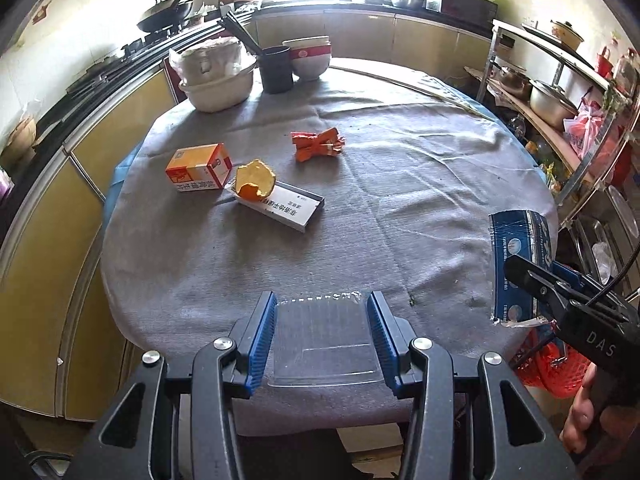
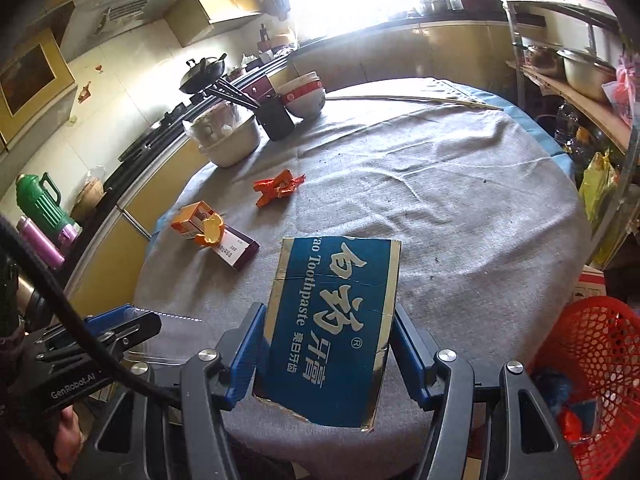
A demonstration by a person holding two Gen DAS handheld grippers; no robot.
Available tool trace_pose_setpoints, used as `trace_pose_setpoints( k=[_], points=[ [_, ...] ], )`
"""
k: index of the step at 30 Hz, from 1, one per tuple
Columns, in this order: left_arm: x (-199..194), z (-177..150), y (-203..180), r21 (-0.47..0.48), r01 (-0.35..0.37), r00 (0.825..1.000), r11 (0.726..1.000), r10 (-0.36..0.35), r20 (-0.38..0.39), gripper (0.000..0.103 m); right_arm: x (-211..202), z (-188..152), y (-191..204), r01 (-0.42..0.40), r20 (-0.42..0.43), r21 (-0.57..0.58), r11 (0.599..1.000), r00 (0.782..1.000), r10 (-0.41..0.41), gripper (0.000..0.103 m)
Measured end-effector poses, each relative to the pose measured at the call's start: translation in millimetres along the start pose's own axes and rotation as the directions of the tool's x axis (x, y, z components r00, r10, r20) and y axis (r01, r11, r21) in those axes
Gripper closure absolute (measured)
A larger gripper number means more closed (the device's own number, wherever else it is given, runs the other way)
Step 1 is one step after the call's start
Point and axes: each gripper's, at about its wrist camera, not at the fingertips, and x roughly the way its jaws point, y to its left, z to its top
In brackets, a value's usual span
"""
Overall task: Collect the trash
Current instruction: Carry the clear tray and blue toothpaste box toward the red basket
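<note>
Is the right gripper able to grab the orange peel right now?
Probably not yet. The right gripper is already shut on the blue toothpaste box, so its jaws are full. The orange peel lies far off on a flat white box; the cloth between looks bare.

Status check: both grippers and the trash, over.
Left gripper shut on clear plastic tray. Right gripper shut on toothpaste box. Red basket at right, path clear.

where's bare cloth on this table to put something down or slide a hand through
Free: the wide stretch of grey tablecloth right of the red wrapper, and the near strip by the table's edge. Crowded: the left side, with the orange box, orange peel and white box, and the far corner with bowls.
</note>
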Motion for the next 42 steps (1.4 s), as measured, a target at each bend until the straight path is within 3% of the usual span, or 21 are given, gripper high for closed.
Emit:
trace_pose_setpoints(
  k=[31,42],
  points=[
    [-59.6,-40.4,-63.5,0.131,-0.014,0.995,0.991,0.001,0.102,0.055,-92.3,-40.8,-21.3,-0.004,0.171,0.028,1.0,0.985,0.0,0.039],
    [-75.1,-49.1,-95.0,0.197,-0.008,0.99,0.98,-0.02,0.139,0.055,-116.3,-54.0,-45.6,-0.009,0.207,0.069,0.998,0.978,-0.006,0.039]
  ],
)
